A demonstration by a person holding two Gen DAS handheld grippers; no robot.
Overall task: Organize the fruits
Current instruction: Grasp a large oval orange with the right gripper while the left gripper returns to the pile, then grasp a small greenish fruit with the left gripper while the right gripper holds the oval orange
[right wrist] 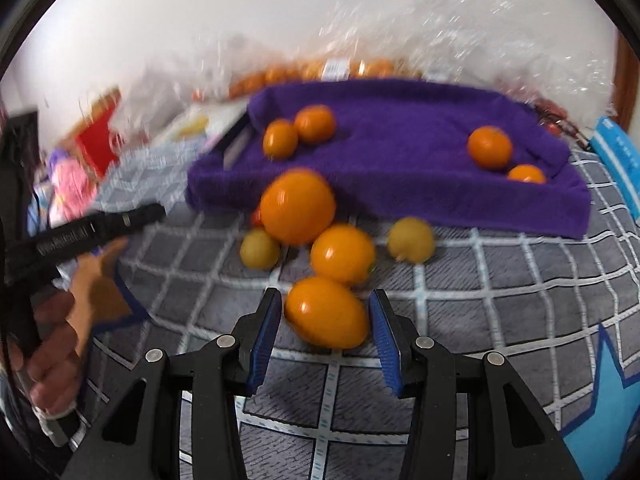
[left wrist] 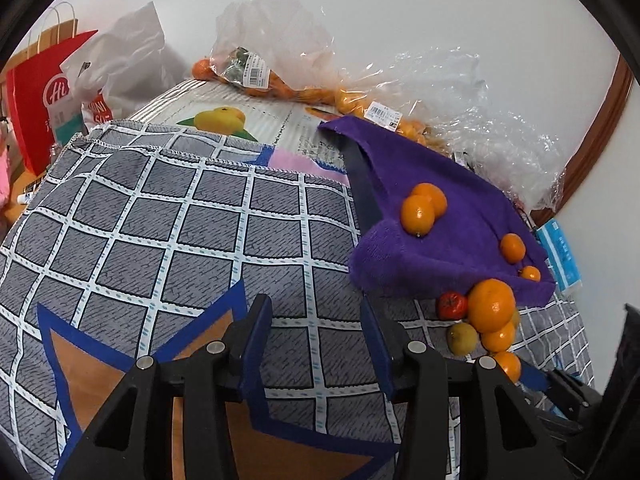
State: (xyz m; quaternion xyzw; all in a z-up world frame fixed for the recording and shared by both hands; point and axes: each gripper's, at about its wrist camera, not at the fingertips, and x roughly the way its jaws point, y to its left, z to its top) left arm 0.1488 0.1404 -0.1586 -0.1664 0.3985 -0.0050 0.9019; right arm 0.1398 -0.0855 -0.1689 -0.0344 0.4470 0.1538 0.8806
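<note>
right wrist view blurred; plastic bags at back only glare there. left claw (left wrist: 316,340) open over grey checked cloth (left wrist: 180,216), nothing between pads. right claw (right wrist: 324,338) open, nearest orange (right wrist: 326,314) between pads, contact unclear. more oranges (right wrist: 298,206), yellowish fruit (right wrist: 411,239) and red fruit (left wrist: 451,306), half hidden, loose before purple towel (left wrist: 448,216); four small oranges (left wrist: 418,214) on towel. bagged oranges (left wrist: 280,88) behind, barcode labels unreadable. red paper bag (left wrist: 36,100) reads "hi", rest cut off.
</note>
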